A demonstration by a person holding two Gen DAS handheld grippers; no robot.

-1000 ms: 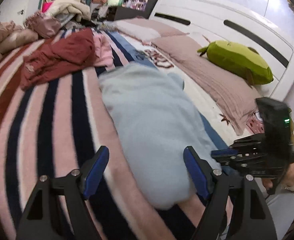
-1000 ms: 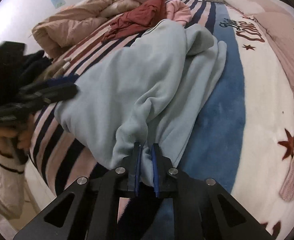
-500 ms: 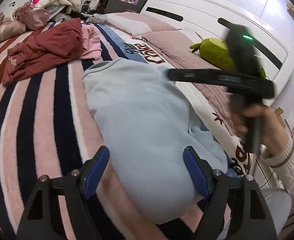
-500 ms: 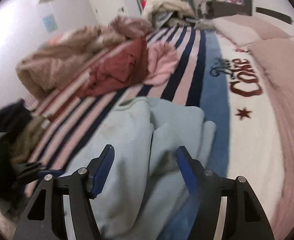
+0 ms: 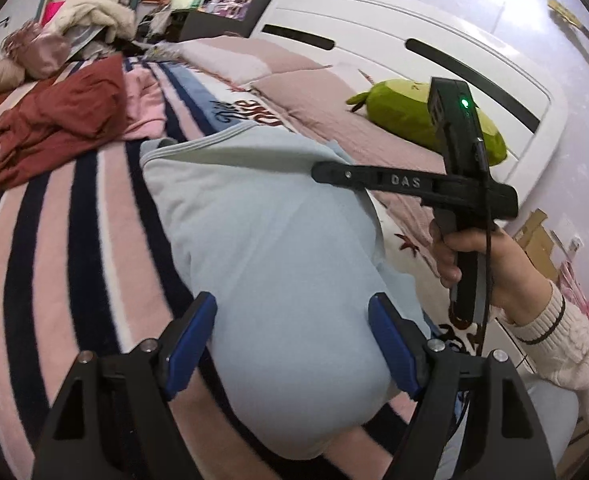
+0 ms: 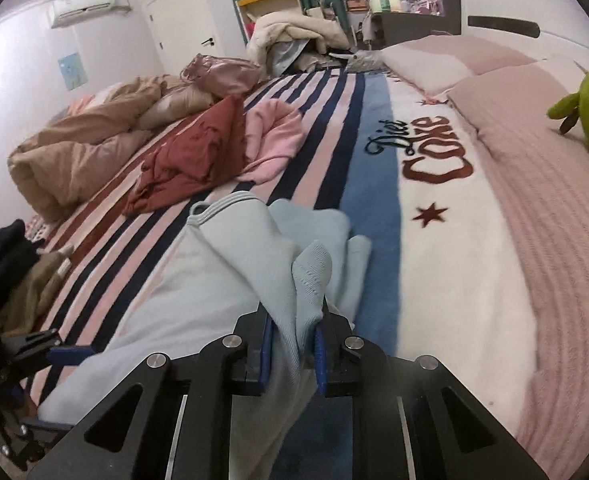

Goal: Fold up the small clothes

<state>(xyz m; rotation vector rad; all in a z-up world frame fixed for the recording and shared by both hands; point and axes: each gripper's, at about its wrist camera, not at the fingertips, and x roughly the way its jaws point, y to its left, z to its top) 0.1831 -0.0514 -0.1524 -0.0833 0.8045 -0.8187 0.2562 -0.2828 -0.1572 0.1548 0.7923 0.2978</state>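
The light blue garment [image 5: 278, 248] is laid lengthwise on the striped blanket [image 5: 54, 248], its ribbed collar edge [image 6: 230, 202] turned toward the headboard [image 5: 374, 36] and its near end hung over the blanket's near edge. On the side of the blue garment away from the green plush toy [image 5: 406, 116], bare stripes are left open as far as the dark red garment [image 6: 190, 160] and the pink garment [image 6: 274, 140], which are heaped well apart from it. The left gripper [image 5: 294, 340] is held over the garment's near end, its jaws spread wide and no cloth pressed. The jaws of the right gripper [image 6: 293, 344] have just been closing; a raised fold of the blue garment is pinched between them.
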